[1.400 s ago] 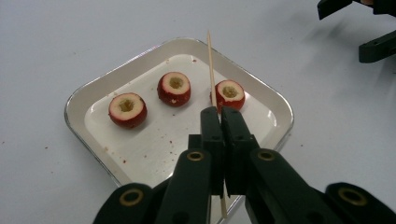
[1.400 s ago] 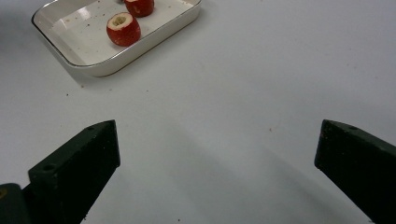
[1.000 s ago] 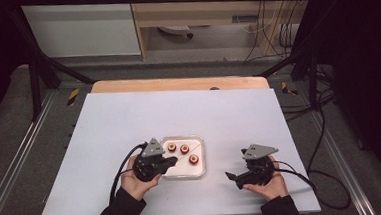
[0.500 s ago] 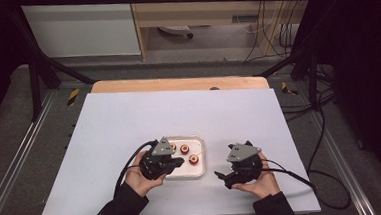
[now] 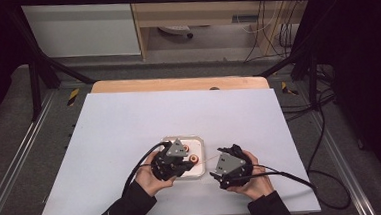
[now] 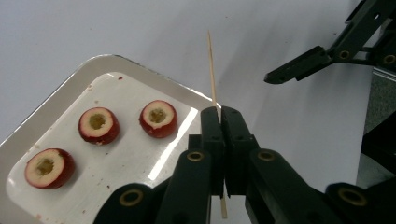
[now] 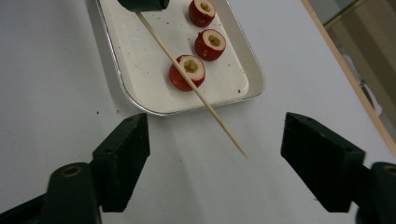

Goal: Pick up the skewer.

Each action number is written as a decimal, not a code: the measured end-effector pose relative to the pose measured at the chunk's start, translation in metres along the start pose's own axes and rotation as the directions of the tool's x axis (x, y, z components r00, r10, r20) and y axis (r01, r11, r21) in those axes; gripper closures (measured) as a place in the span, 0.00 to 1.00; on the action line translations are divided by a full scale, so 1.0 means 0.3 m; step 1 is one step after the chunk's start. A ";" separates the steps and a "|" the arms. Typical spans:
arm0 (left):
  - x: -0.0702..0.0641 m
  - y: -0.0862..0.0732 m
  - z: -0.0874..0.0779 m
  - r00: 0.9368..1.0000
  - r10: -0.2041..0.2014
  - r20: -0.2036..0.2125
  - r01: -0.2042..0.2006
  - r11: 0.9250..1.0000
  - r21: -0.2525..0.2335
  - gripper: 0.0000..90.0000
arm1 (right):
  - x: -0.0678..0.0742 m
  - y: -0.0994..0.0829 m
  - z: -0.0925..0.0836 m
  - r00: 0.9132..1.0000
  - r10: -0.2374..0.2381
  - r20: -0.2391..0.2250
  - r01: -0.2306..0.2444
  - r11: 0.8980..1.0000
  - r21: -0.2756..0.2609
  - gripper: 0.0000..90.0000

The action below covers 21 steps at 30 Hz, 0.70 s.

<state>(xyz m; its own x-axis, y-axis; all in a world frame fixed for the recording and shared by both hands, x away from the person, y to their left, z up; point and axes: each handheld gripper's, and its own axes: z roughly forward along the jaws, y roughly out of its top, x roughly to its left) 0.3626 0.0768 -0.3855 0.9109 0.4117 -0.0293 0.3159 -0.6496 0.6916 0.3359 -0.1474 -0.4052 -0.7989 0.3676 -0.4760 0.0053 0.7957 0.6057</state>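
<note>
My left gripper is shut on a thin wooden skewer, which sticks out past its jaws toward the right gripper. In the high view the left gripper hovers over a small white tray. Three cored red fruit pieces lie on the tray, among them two side by side. My right gripper is open, and its jaws have just been closing. The skewer's free tip points into the gap between them and touches neither.
The tray sits near the front middle of a white table top, with a wooden edge at the back. Cables trail from both grippers toward the person. Dark frame rails run along both sides.
The right gripper has moved left toward the tray, and its jaws stand narrower. The left gripper has shifted right over the tray with the skewer, so the two are closer together.
</note>
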 end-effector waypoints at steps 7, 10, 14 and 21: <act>-0.027 0.028 0.029 0.999 0.024 0.027 -0.024 0.999 0.020 0.98 | 0.014 -0.008 0.008 0.990 -0.140 -0.009 0.140 0.990 -0.001 0.45; -0.039 0.039 0.040 0.999 0.037 0.034 -0.038 0.999 0.030 0.98 | 0.023 -0.017 0.016 0.971 -0.238 -0.025 0.239 0.971 0.018 0.52; -0.055 0.049 0.053 0.998 0.046 0.045 -0.047 0.998 0.036 0.98 | 0.031 -0.023 0.020 0.960 -0.278 -0.035 0.279 0.960 0.032 0.57; -0.068 0.057 0.067 0.997 0.059 0.056 -0.062 0.997 0.045 0.98 | 0.047 -0.032 0.024 0.925 -0.376 -0.055 0.378 0.925 0.044 0.70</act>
<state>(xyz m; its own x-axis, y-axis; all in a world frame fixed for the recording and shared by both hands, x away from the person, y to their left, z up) 0.3549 0.0444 -0.3875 0.9413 0.3363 -0.0287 0.2708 -0.7017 0.6590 0.3290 -0.1463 -0.4223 -0.7742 0.0146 -0.6328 -0.2707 0.8960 0.3519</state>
